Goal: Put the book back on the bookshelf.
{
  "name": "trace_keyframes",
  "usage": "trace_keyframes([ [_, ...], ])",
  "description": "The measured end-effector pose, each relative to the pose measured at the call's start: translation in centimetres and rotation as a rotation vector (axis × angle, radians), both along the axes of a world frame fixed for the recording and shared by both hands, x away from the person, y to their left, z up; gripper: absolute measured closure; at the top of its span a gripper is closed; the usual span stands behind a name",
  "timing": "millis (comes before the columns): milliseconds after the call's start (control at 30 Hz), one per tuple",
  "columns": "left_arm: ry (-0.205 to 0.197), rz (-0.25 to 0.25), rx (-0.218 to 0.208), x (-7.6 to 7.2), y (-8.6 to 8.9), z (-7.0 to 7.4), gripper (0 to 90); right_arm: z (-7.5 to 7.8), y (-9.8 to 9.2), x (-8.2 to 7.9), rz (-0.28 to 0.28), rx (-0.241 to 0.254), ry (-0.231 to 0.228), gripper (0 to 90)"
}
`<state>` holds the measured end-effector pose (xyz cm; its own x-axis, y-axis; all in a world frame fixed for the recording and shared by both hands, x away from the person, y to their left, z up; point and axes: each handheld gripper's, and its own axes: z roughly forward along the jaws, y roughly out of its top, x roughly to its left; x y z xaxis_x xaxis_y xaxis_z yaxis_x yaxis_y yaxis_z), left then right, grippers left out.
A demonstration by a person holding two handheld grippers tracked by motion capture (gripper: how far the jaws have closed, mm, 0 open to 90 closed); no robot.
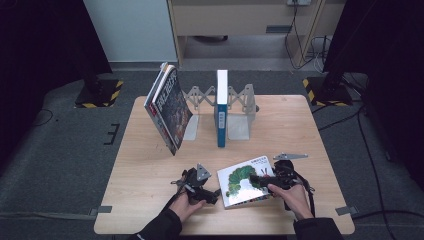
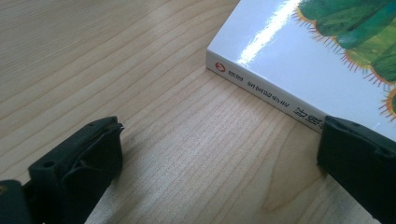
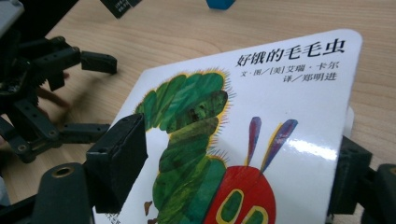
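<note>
From above we count three books: a caterpillar book [image 1: 245, 181] flat on the bench [image 1: 150, 165], two more standing behind. Our left gripper [image 2: 219, 154] gapes beside its spine. Our right gripper [image 3: 233, 172] straddles its cover, whether clamped we cannot tell.

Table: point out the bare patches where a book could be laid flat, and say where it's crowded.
Bare wood lies on the table left of the left claw, and along its right side beyond the metal bookend. The near middle is crowded: both claws flank the caterpillar book. The far middle holds the leaning books and the upright blue book.
</note>
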<state>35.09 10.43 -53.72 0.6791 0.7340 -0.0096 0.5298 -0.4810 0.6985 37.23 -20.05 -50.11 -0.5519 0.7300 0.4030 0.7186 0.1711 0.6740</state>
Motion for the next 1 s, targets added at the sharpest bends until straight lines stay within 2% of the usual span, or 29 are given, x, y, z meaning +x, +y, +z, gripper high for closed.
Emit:
trace_keyframes([
  [67, 0.0, -0.001, 0.0, 0.0, 0.0, 0.0, 0.0, -0.1, 0.0, 0.1, 0.018, 0.009, 0.01, 33.2],
  [100, 0.0, -0.002, 0.0, 0.0, 0.0, 0.0, 0.0, -0.1, 0.1, 0.1, 0.026, 0.016, 0.016, 33.3],
  [167, 0.0, -0.002, 0.0, 0.0, 0.0, 0.0, 0.0, -0.1, 0.3, 0.2, 0.04, -0.011, 0.005, 36.7],
  [233, 0.0, -0.003, 0.0, 0.0, 0.0, 0.0, 0.0, -0.1, 0.3, 0.2, 0.045, -0.012, 0.013, 38.5],
  [567, -0.001, -0.004, -0.003, 0.0, 0.1, 0.0, 0.0, 0.0, -0.3, 0.3, 0.018, 0.019, 0.039, 48.9],
  [633, -0.003, -0.006, -0.004, 0.0, 0.2, 0.1, 2.3, 0.0, -0.4, 0.3, 0.016, 0.023, 0.042, 51.1],
  [733, 0.002, -0.007, -0.002, 0.0, 0.2, 0.4, 10.7, 0.1, -0.6, 0.3, 0.013, 0.031, 0.042, 53.7],
  [800, 0.029, -0.011, -0.027, -0.1, 0.3, 0.8, 15.2, 0.2, -0.7, 0.3, 0.015, 0.04, 0.045, 56.0],
  [867, 0.031, -0.006, -0.044, -0.1, 0.4, 1.0, 15.4, 0.2, -0.8, 0.4, 0.018, 0.049, 0.045, 58.1],
  [900, 0.033, -0.003, -0.09, -0.1, 0.5, 1.4, 16.6, 0.3, -0.8, 0.3, 0.021, 0.059, 0.045, 59.7],
  [933, 0.03, 0.003, -0.112, -0.1, 0.6, 1.5, 16.7, 0.4, -0.8, 0.3, 0.025, 0.072, 0.046, 61.6],
  [967, 0.03, 0.003, -0.112, -0.1, 0.6, 1.5, 16.9, 0.5, -0.9, 0.3, 0.031, 0.083, 0.041, 63.1],
  [1000, 0.029, 0.0, -0.143, -0.1, 0.8, 1.9, 17.3, 0.5, -0.9, 0.3, 0.033, 0.089, 0.04, 63.9],
])
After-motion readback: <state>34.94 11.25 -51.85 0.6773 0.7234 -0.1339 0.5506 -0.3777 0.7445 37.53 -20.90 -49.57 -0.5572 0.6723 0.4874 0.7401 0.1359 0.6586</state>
